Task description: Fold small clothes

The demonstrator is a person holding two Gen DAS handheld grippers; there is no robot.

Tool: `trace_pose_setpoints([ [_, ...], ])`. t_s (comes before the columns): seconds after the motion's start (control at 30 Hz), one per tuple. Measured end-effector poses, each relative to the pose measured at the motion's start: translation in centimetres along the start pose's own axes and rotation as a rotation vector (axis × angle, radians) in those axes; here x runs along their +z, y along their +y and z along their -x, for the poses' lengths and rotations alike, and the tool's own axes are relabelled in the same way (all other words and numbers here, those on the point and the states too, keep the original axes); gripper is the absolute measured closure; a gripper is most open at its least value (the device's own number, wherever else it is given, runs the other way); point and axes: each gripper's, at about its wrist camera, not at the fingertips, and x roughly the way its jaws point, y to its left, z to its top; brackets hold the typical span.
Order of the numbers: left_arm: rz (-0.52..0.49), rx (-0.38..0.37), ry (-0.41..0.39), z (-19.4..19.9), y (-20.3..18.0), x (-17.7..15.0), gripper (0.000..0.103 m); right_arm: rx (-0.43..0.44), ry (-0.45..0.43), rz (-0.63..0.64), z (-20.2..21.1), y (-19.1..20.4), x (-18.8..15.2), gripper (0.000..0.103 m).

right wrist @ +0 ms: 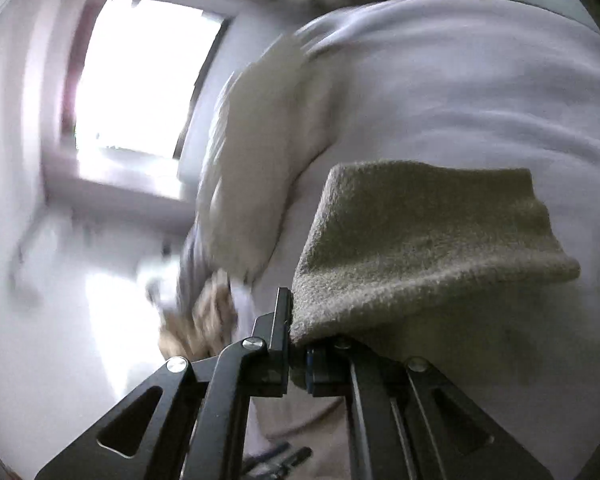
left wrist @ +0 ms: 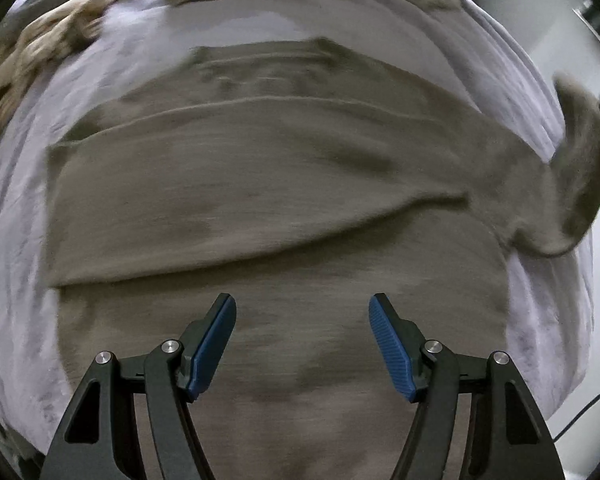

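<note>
The left claw point(left wrist: 302, 308), fingers apart, hangs over an olive garment point(left wrist: 260, 184) on a pale sheet point(left wrist: 16, 264); the right claw point(right wrist: 298, 344) is clamped on its corner.

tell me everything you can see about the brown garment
The brown garment looks like soft, fuzzy knit fabric in a taupe shade. It lies spread on a pale lilac sheet, with one part folded across its middle. Its right corner is lifted off the sheet, pinched in the shut right tool. The open left tool hovers over its near part.
</note>
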Motion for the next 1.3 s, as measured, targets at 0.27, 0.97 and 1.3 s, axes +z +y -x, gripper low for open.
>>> trace_pose_setpoints([
  [0.27,0.192,0.066,-0.02,0.5,9.2,-1.6,0.033,-0.08,0.432,0.319,-17.7,7.3,-11.0,0.095],
  [0.97,0.348,0.012,-0.046,3.0,22.0,-8.3,0.033,-0.214,0.436,0.534,-23.4,11.9,-15.9,0.096],
  [1.3,0.379,-0.101,-0.107,5.5,25.1,-9.1,0.033,-0.31,0.636,0.807,-24.8,12.2,-22.9,0.042],
])
